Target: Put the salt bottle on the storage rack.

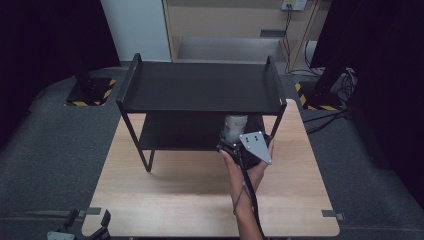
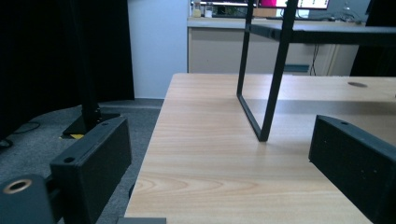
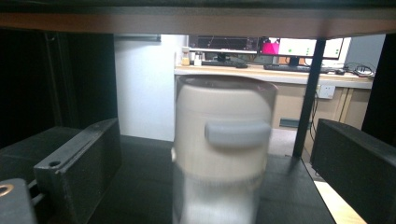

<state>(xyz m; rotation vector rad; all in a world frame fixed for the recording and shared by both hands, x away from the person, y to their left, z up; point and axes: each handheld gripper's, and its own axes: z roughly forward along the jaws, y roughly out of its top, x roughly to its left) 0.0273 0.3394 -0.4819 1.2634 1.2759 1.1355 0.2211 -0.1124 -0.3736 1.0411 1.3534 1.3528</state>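
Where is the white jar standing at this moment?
The white jar stands on the black rack's lower shelf, near its right end, just ahead of the right tool.

A: Where's the rack [image 1: 200, 87]?
B: On the table [image 1: 165, 200], toward the far edge, centred.
A: And the jar [image 1: 235, 126]?
B: On the rack's lower shelf [image 1: 175, 131], right end, under the top shelf. Upright.
A: Right gripper [image 1: 239, 142]?
B: At the shelf's front edge, just before the jar; jar stands btwn its jaws, not touching.
A: Left gripper [image 1: 85, 227]?
B: Table's near-left corner, well apart from the rack.
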